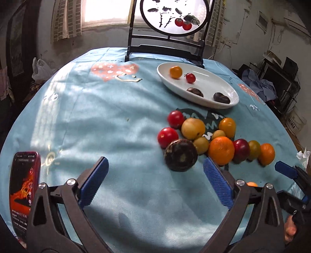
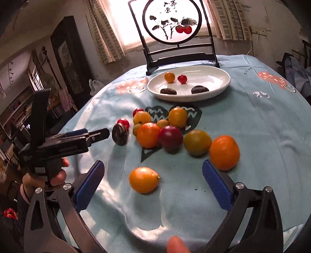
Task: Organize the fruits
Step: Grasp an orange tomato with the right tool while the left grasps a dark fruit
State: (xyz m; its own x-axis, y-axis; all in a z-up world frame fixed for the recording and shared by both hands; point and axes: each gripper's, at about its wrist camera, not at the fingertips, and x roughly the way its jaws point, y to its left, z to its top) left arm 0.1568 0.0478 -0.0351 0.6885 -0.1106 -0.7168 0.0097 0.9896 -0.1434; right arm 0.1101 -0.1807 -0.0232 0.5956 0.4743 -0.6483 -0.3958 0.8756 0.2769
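Through the left wrist camera we see our left gripper [image 1: 155,183], its black arms tipped with ribbed blue rubber pads [image 1: 93,183], jaws spread wide with only cloth between them. It hovers over a soft, wrinkled light-blue tablecloth [image 1: 108,120] printed with a coral heart-shaped face. Our landmark is the glossy white oval ceramic dish [image 1: 211,86], which holds a small orange tomato [image 1: 175,72], a small red cherry tomato [image 1: 190,77] and two dark brown chestnut-like pieces [image 1: 195,92]. Nearer us than the dish lies the loose cluster of fruits [image 1: 210,140]: smooth red tomatoes, yellow plums, dimpled oranges and a rough dark round fruit with a pale centre [image 1: 180,155]. Well left of the dish, at the cloth's edge, lies a red-cased smartphone [image 1: 23,192]; its screen writing is too small to read. Behind the dish stands a black wooden frame holding a round painted screen [image 1: 175,15].

Through the right wrist camera, our right gripper [image 2: 153,184] also has its blue-padded jaws spread apart, framing a smooth oval orange-yellow fruit [image 2: 143,180] lying alone on the cloth, nearer us than the cluster and far from the dish [image 2: 213,85]. A large dimpled orange [image 2: 224,152] sits just beside the right pad. The left gripper [image 2: 97,135] shows side-on, left of the cluster; white lettering on its body is blurred. The round screen [image 2: 172,21] bears brushed characters, leaves and two red fruits, backlit by a curtained window [image 2: 124,25] in a cluttered, dim room.
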